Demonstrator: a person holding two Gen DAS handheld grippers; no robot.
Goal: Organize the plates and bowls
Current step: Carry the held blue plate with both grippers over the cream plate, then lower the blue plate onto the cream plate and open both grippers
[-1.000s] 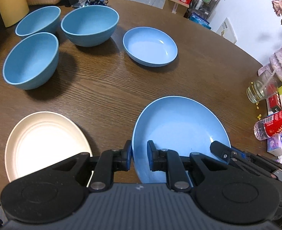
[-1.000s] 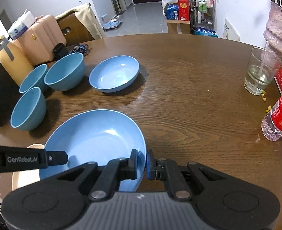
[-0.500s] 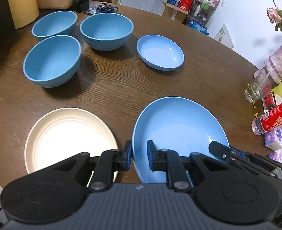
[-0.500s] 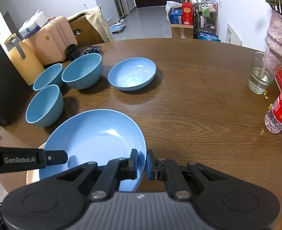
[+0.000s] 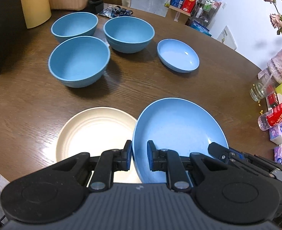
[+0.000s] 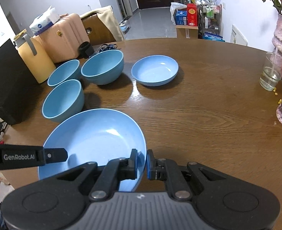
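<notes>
A large blue plate (image 5: 177,126) hangs tilted beside a cream plate (image 5: 95,132); three blue bowls (image 5: 79,61) sit beyond.

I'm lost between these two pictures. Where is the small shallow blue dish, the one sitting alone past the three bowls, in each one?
Left wrist view: the small shallow blue dish lies upper right of centre, to the right of the three deep blue bowls.
Right wrist view: the same dish lies just above centre, again right of the bowls.
Shared landmark: the large blue plate at the bottom, its near rim clamped in both grippers.
</notes>
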